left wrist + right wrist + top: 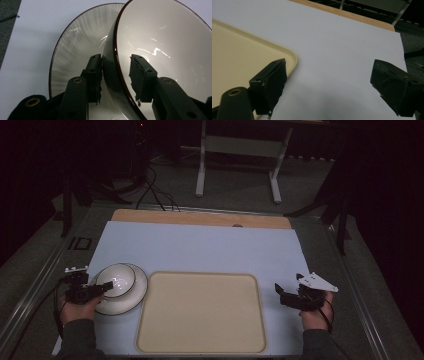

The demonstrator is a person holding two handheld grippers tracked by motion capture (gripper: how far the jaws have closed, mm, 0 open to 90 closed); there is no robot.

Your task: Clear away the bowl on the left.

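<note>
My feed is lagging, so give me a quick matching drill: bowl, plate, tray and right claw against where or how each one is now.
Things:
1. bowl
2. plate
3. tray
4. right claw

States:
A. open over the white sheet, beside the tray's corner
B. bare and beige, in the middle of the table
C. tilted, its rim between the jaws of the left claw
D. flat on the sheet under the bowl

Pairs: 1-C, 2-D, 3-B, 4-A
</note>
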